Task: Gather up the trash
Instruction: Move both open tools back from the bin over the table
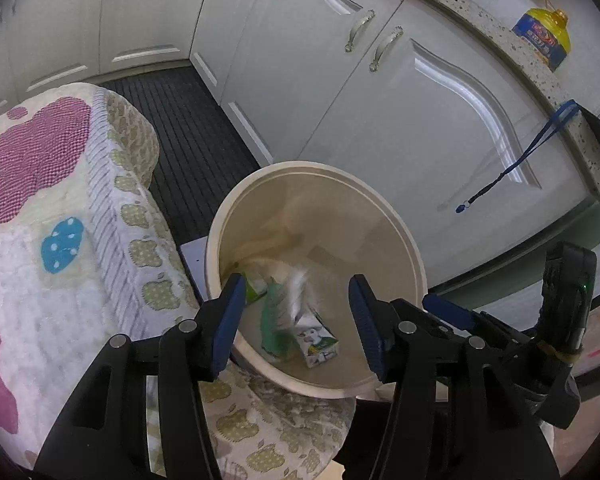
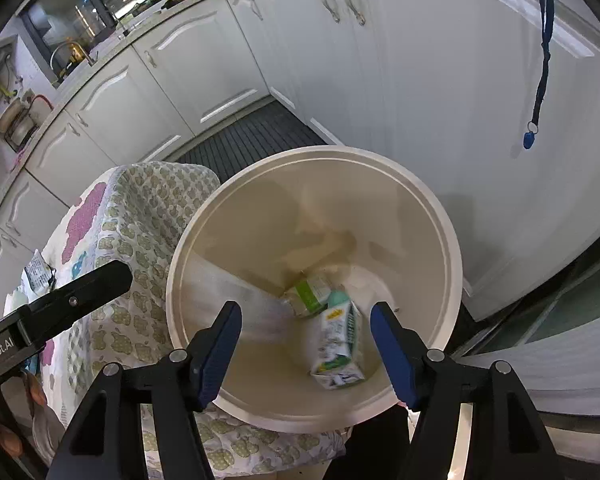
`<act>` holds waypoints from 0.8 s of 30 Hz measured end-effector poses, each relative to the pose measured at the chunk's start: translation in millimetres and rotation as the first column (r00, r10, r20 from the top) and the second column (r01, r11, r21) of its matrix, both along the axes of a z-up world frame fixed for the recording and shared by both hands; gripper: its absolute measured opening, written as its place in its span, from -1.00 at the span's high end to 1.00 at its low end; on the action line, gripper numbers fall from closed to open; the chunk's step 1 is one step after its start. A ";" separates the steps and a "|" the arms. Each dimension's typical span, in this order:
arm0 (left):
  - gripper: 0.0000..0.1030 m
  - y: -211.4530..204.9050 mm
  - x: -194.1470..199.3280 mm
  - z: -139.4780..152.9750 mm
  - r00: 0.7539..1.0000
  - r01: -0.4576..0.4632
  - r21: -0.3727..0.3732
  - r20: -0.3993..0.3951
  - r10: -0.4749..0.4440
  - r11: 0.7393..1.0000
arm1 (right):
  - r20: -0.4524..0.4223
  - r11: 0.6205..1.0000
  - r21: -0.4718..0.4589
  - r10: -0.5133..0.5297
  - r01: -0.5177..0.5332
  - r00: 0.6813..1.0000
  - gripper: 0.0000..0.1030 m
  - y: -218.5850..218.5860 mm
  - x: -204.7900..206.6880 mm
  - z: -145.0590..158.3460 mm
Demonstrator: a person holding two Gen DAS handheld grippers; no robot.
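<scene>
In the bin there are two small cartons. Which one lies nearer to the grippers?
The white carton with cartoon print, lying nearest the bin rim below; the green-labelled carton lies farther in.

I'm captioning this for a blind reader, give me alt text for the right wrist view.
A round cream plastic bin holds a white-and-green drink carton and other green-and-white packaging, seen from above between the open right gripper. A patterned quilted cloth lies beside it, with white kitchen cabinets behind.
</scene>
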State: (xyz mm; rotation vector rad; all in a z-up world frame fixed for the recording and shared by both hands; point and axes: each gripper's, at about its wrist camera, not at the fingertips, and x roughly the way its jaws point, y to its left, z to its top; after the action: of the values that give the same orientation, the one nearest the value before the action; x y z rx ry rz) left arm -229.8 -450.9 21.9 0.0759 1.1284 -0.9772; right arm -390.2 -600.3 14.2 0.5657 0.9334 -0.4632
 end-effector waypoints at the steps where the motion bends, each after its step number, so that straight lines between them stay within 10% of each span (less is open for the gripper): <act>1: -0.01 1.5 -0.2 1.2 1.000 0.000 -0.001 0.001 0.000 1.000 | 0.002 1.000 -0.001 0.003 -0.003 1.000 -0.26 2.5 0.8 1.1; 24: -0.02 51.0 -19.3 39.9 0.989 -0.045 0.007 0.144 0.044 0.999 | 0.042 0.996 -0.057 0.071 -0.068 0.997 -0.33 45.4 8.2 24.0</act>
State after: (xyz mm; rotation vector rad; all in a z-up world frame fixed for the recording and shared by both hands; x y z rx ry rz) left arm -249.1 -399.9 61.7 0.1266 0.9987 -0.9121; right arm -382.0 -554.9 38.3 0.4897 0.8929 -0.4113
